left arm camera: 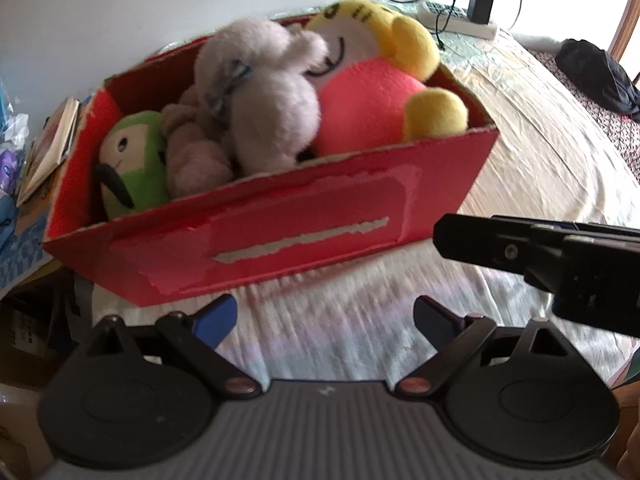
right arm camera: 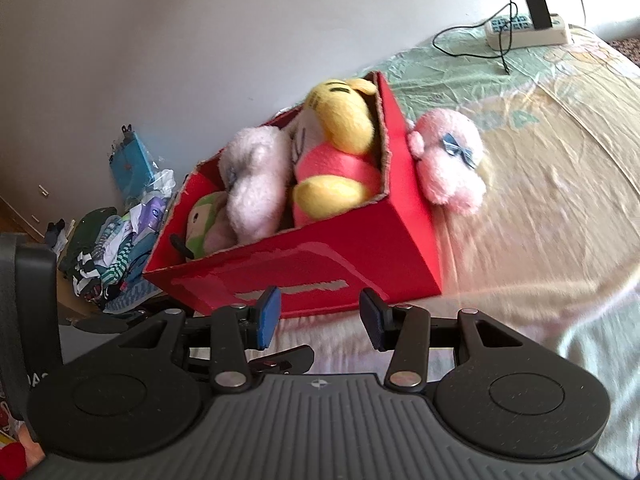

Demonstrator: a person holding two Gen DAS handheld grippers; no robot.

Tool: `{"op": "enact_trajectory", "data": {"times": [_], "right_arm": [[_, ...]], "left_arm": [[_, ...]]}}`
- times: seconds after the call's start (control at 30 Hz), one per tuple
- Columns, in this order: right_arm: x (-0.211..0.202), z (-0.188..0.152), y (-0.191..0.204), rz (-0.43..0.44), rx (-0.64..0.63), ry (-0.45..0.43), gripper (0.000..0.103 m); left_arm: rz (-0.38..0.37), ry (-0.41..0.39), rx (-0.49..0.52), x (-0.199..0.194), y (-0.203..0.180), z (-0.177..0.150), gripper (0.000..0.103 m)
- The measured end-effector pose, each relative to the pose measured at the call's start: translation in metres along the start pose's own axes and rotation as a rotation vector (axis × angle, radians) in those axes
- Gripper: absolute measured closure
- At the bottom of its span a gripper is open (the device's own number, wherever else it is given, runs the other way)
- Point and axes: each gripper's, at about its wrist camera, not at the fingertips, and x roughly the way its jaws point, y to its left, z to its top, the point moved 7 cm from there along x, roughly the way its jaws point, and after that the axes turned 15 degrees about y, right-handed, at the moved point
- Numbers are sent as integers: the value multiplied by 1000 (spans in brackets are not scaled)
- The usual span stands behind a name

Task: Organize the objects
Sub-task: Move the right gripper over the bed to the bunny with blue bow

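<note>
Resting near the left edge of the bed (right arm camera: 540, 208), the red cardboard box (left arm camera: 304, 240) holds several plush toys. One pink fluffy plush toy (right arm camera: 450, 160) lies outside, touching its right wall. Left gripper (left arm camera: 324, 320) and right gripper (right arm camera: 316, 320) are both released, empty, just before the box.

Plush toys (left arm camera: 272, 104) in box (left arm camera: 304, 240) on bed (left arm camera: 540, 152), another plush (right arm camera: 450, 160) beside it

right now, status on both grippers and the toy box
Left gripper open, empty. Right gripper open, empty. Red box full of plush toys; pink plush outside, against its far side. Nothing blocking.
</note>
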Motion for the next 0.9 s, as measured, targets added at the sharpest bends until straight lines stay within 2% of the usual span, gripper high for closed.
{"op": "enact_trajectory", "data": {"times": [0.5, 0.9], "right_arm": [[-9, 1, -37, -7, 41, 25, 55], [-14, 9, -75, -11, 64, 62, 55]], "left_arm": [[-6, 39, 44, 16, -40, 8, 8], [-30, 73, 27, 34, -70, 15, 8]]}}
